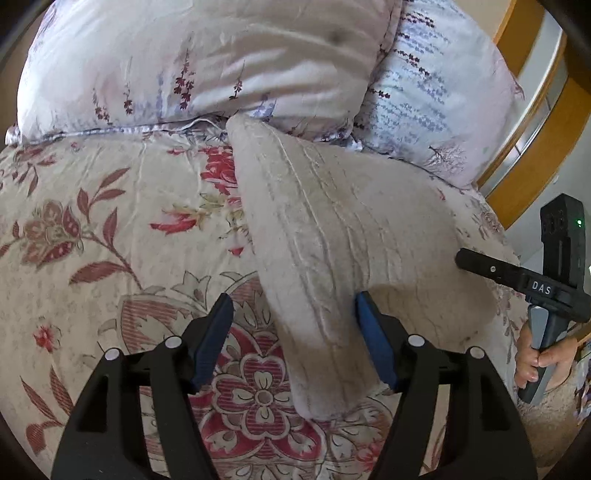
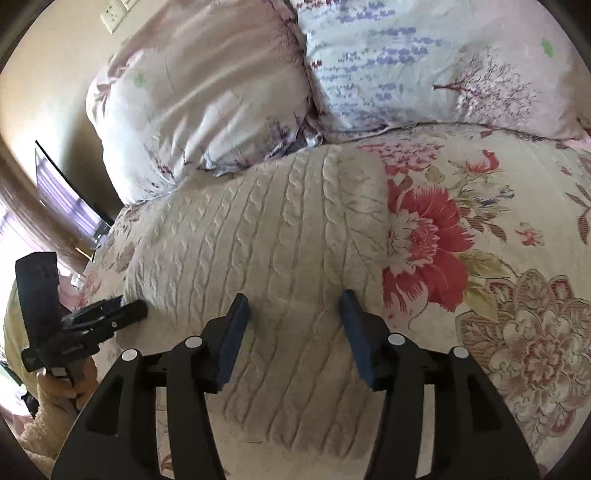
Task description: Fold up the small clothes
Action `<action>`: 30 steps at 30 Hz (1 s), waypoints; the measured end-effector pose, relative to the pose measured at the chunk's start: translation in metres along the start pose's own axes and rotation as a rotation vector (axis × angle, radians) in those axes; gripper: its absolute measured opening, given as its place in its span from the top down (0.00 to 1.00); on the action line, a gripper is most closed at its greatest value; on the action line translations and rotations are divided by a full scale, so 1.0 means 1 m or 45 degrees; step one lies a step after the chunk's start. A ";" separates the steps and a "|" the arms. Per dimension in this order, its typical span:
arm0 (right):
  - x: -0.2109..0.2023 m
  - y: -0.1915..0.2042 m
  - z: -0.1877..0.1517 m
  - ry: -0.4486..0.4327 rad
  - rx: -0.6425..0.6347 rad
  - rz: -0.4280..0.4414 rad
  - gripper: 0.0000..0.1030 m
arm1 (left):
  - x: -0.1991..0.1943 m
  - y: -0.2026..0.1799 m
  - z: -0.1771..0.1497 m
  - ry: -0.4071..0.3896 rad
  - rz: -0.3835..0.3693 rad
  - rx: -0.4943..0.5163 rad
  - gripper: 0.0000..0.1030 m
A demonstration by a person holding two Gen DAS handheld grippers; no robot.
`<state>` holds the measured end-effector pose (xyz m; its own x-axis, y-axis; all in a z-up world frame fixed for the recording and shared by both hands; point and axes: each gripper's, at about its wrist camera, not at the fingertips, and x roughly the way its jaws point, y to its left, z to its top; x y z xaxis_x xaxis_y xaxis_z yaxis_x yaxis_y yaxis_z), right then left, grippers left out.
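A cream cable-knit garment lies on the flowered bedspread. In the left wrist view part of it is raised as a fold that runs between my fingers. My left gripper is open, its right pad touching the fold. In the right wrist view the knit lies flat and wide. My right gripper is open just above it, holding nothing. The right gripper also shows at the right edge of the left wrist view, at the garment's edge. The left gripper shows at the left in the right wrist view.
Two floral pillows lie at the head of the bed behind the garment. A wooden bed frame is at the right. A wall socket and a dark screen are at the left.
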<state>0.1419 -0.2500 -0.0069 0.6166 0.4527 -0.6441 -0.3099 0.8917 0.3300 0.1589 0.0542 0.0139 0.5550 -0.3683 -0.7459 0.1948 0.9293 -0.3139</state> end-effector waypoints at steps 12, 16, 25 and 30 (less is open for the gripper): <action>-0.064 0.025 -0.040 -0.339 -0.146 -0.209 0.01 | -0.049 -0.023 -0.043 -0.228 0.123 0.107 0.02; -0.062 0.037 -0.055 -0.323 -0.176 -0.314 0.01 | -0.045 -0.027 -0.050 -0.200 0.157 0.083 0.02; -0.036 0.032 -0.078 -0.135 -0.043 -0.274 0.01 | -0.024 -0.039 -0.065 -0.064 0.247 0.077 0.02; -0.022 0.039 -0.084 -0.085 -0.071 -0.333 0.01 | -0.015 -0.045 -0.066 -0.023 0.309 0.097 0.02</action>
<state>0.0558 -0.2248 -0.0375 0.7268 0.2072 -0.6548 -0.1720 0.9779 0.1186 0.0883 0.0159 -0.0002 0.6071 -0.1341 -0.7832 0.1141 0.9902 -0.0812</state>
